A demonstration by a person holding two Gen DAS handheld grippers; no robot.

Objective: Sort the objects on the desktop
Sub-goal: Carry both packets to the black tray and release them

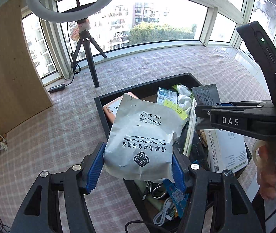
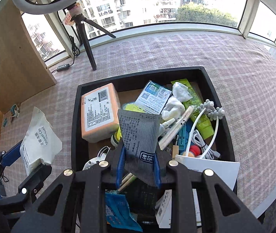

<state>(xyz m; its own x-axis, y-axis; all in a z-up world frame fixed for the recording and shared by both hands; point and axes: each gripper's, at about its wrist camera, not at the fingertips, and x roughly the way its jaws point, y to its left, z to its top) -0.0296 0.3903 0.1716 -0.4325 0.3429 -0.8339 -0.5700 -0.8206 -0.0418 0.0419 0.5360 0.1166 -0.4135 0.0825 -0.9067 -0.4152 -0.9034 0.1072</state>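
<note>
My left gripper [image 1: 138, 167] is shut on a white paper packet [image 1: 143, 136] printed "Shower Cap Hair Band", and its blue pads press on both of the packet's sides. It hangs over the near left corner of a black tray [image 1: 102, 114]. My right gripper [image 2: 138, 172] is shut on a grey striped sachet [image 2: 138, 134] above the same tray [image 2: 73, 126], which is full of small items. In the right wrist view the left gripper [image 2: 27, 159] and its packet [image 2: 38, 136] are at the lower left, just outside the tray. In the left wrist view the right gripper [image 1: 202, 110] holds the sachet [image 1: 205, 95] at the right.
The tray holds an orange box [image 2: 99, 112], a green tube [image 2: 198, 112], a white cable [image 2: 205, 147], a grey knobbed tool [image 2: 213, 110] and a white card [image 2: 211, 169]. A ring light on a tripod [image 1: 87, 54] and a wooden board [image 1: 7, 68] stand on the checked cloth at the left.
</note>
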